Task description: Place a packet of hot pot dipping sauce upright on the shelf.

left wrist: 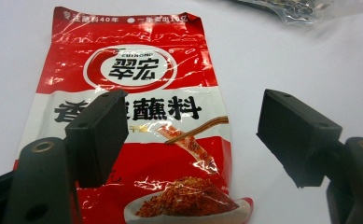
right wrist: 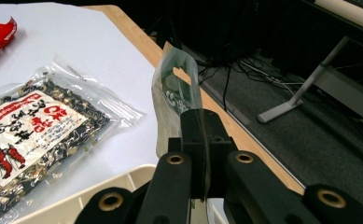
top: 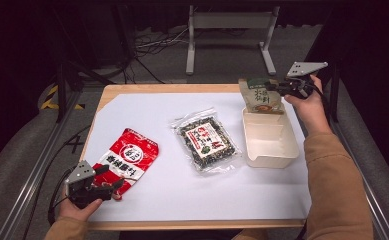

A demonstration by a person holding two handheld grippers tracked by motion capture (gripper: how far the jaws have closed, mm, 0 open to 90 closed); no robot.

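A red and white seasoning packet (top: 127, 161) (left wrist: 137, 121) lies flat at the table's front left. My left gripper (top: 111, 184) (left wrist: 191, 135) hovers open just above the packet's near end, one jaw over the packet and the other over the white table beside it. My right gripper (top: 273, 87) (right wrist: 201, 140) is shut on the edge of a green and beige pouch (top: 260, 96) (right wrist: 174, 93), held upright above the far end of a cream open box (top: 269, 140) (right wrist: 100, 184). A clear bag of dark dried food (top: 205, 138) (right wrist: 27, 135) lies at the centre.
A white sheet (top: 157, 195) covers the wooden table (top: 172, 88). Beyond the far edge stand a grey metal frame (top: 229, 22) and cables on the floor (top: 157, 42). Aluminium rails (top: 37, 165) run along both sides.
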